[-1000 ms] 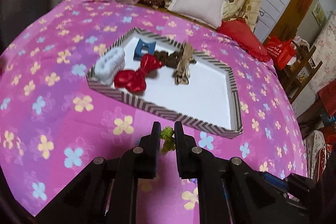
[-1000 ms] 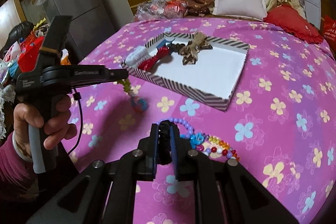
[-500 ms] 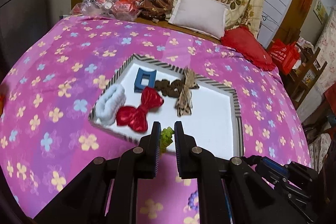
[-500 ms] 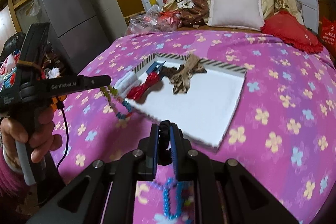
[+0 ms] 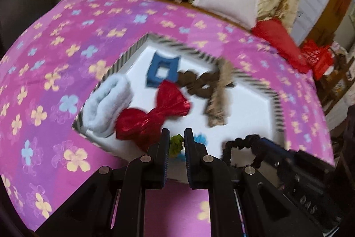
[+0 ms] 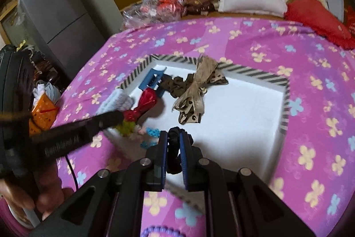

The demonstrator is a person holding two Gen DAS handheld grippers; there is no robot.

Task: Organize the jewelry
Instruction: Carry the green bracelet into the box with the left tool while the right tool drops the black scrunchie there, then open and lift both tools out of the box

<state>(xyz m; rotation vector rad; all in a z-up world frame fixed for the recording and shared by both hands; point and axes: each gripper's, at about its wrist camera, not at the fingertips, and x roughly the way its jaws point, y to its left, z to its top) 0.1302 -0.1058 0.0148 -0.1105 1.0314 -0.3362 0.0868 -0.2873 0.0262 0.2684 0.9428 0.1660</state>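
The left claw (image 5: 176, 143) is pitched steeply downward, its jaws nearly closed and clamped on a green bit. The right claw (image 6: 173, 148) is angled downward likewise, its jaws pinched tight on a black loop. The left claw's handle is gripped by a hand (image 6: 44, 194).

Striped tray (image 5: 135, 47) lies on pink floral bed (image 5: 66, 72).

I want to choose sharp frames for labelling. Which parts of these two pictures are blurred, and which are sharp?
Left wrist view: the tray and red bow are smeared by motion, while the left gripper stays sharp. Right wrist view: the left gripper is blurred; the tan bow is fairly crisp.
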